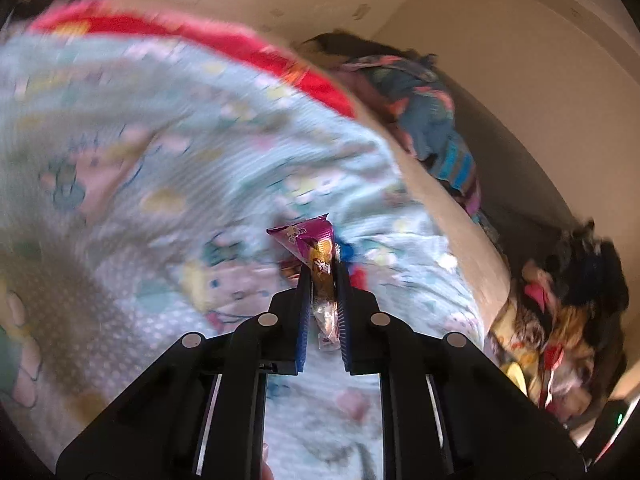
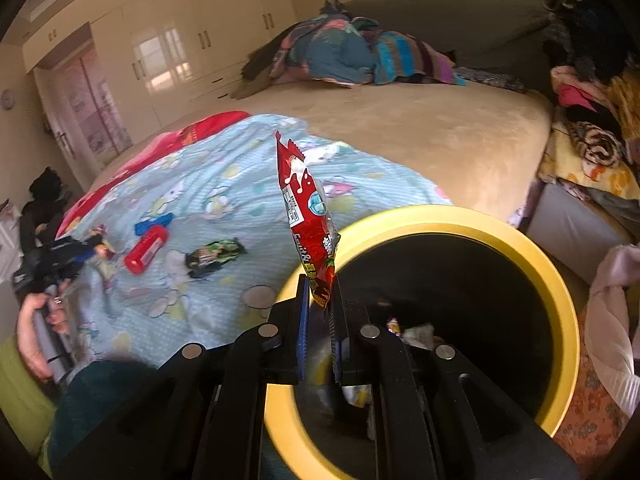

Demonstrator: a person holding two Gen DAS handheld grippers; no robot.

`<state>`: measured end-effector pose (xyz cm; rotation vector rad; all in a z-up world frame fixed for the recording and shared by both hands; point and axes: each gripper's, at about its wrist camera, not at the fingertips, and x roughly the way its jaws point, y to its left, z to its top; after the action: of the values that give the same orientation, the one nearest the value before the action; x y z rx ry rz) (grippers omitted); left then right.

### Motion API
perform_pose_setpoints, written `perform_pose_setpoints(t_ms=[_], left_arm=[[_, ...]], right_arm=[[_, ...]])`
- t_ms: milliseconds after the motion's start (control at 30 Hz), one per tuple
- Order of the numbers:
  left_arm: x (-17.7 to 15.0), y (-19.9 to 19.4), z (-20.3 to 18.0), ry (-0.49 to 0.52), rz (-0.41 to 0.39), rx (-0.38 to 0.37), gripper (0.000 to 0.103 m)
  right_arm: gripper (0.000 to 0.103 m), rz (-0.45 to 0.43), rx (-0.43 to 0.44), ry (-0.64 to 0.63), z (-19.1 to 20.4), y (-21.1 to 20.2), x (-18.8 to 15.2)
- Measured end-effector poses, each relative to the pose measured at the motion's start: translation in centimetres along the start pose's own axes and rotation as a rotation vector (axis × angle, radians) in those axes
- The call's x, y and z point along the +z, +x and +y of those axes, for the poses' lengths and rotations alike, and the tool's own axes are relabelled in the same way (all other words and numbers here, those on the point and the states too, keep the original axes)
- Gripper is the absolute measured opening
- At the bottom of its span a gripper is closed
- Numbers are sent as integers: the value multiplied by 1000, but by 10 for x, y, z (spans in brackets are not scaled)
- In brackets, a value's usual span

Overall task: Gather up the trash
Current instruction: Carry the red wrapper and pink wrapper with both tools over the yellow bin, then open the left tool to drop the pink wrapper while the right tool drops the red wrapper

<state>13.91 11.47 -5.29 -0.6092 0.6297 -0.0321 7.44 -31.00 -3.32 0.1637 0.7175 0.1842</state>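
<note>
Right gripper [image 2: 320,280]: fingers clamped on the lower end of a red snack wrapper [image 2: 306,208], which stands upright above them, just over the near rim of the yellow trash bin [image 2: 560,292]. The bin's black interior holds a few scraps at the bottom.

Left gripper [image 1: 323,268]: fingers clamped on a magenta wrapper [image 1: 310,240], its clear tail hanging between them. It is held above the light blue cartoon blanket [image 1: 200,140] on the bed [image 2: 440,132]; the left view is motion-blurred.

Loose on the blanket in the right view, around 9 o'clock from the red wrapper: a green-black wrapper [image 2: 216,256], a red cylinder [image 2: 146,254] and a blue wrapper [image 2: 154,222] just beyond it.

Crumpled clothes [image 2: 352,56] sit at 12 o'clock on the far side of the bed.
</note>
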Motion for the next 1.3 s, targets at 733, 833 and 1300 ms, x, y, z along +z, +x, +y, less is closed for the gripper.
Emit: perform_pose_setpoints(t_ms=[733, 833, 1300], left_arm=[[-52, -27, -155, 332, 84, -276, 8], [-63, -27, -169, 368, 104, -301, 8], [-113, -20, -218, 518, 190, -374, 8]], right_arm=[[9, -51, -88, 141, -64, -20, 2], [9, -52, -109, 168, -76, -22, 0], [9, -18, -130, 238, -114, -21, -12]])
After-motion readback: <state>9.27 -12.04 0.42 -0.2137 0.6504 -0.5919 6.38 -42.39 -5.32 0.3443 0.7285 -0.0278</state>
